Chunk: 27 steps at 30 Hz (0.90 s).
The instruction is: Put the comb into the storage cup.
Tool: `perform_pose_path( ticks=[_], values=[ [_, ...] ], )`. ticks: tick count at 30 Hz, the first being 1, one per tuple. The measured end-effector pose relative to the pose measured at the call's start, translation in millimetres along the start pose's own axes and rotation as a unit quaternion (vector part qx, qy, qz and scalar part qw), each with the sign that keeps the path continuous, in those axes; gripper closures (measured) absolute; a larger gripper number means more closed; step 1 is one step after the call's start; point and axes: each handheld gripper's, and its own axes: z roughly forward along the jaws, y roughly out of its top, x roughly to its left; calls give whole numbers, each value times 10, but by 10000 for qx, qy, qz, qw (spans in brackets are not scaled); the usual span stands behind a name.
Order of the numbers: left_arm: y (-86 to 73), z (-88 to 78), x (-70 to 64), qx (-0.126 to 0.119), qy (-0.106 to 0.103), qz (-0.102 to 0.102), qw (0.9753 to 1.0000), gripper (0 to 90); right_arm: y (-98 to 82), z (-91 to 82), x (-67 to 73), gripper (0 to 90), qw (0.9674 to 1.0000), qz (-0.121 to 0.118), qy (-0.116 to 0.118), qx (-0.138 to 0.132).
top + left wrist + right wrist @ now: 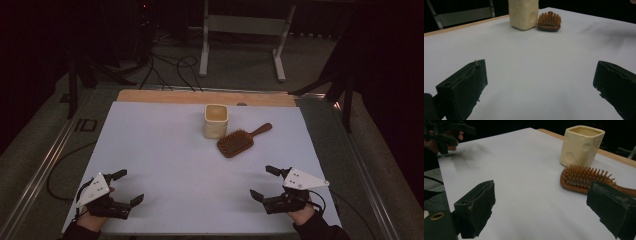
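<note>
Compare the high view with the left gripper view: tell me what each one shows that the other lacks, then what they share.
High view alone: both grippers at the near edge, the left gripper and right gripper, each with jaws apart; the hairbrush's handle; the cup's open top; the floor with cables and a white stand beyond the table.

Left gripper view alone: a close look along its own two black jaws, spread wide, and the dimples on the cup's side.

Both: the cream cup, the wooden hairbrush right beside it, and the white table.
</note>
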Motion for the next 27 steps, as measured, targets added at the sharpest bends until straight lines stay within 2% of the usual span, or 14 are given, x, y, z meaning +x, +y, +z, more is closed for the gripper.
perform_pose_path(
  ticks=[14,27],
  values=[
    [-2,-2,9,-13,-5,-26,10000,0,259,-38,-140,81,9997,-137,-186,-108],
    [-1,1,5,-3,-8,-13,10000,0,382,74,-384,85,9995,-138,-276,-53]
  ],
)
